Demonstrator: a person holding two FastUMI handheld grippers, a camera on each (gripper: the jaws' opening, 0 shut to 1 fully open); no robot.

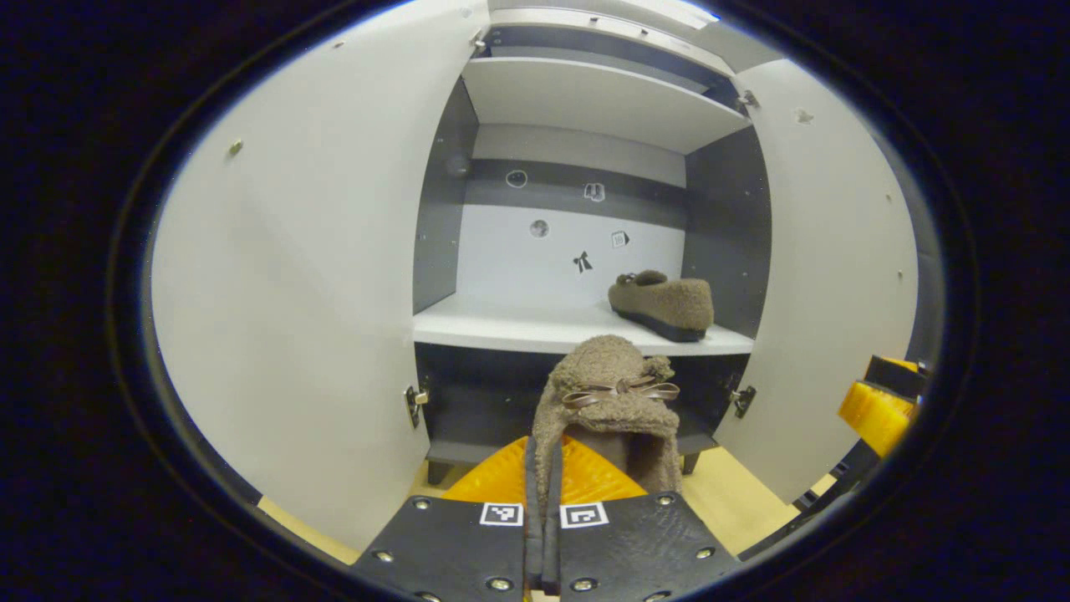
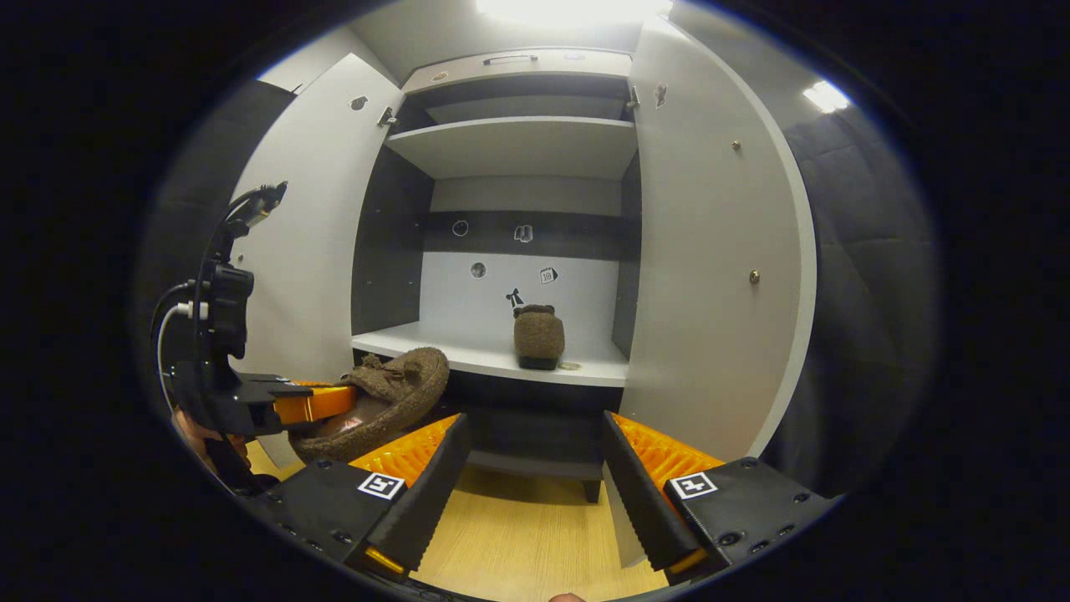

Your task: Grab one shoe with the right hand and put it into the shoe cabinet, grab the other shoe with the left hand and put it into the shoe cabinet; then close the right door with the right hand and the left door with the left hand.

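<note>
- Shoe number two is the step in hand, I'd say: the left gripper point(image 1: 543, 518) is pinching the collar edge of a fuzzy brown slipper point(image 1: 608, 401), fingers pressed together on it, toe with the little bow pointing ahead toward the shoe cabinet point(image 1: 585, 117).
- The other slipper point(image 1: 662, 303) already sits on the middle shelf point(image 1: 510, 326), ahead and a bit right of the left gripper, near the cabinet's right wall.
- Right gripper point(image 2: 535, 493) is spread wide with nothing between the fingers, held back from the cabinet, facing the shelf.
- From the right gripper view the left gripper point(image 2: 309, 403) shows off to its left, slipper point(image 2: 393, 401) hanging just below shelf level.
- Next move, my guess: lift the held slipper above the shelf lip, push forward, set it down in the free space to the left of the parked one, then let go.
- Both doors stand wide open: left door point(image 1: 292, 318) and right door point(image 1: 827, 276) flank the opening, so nothing really blocks the way. The shelf's front edge is the only thing to clear.
- Doors get shut after that, right one first.
</note>
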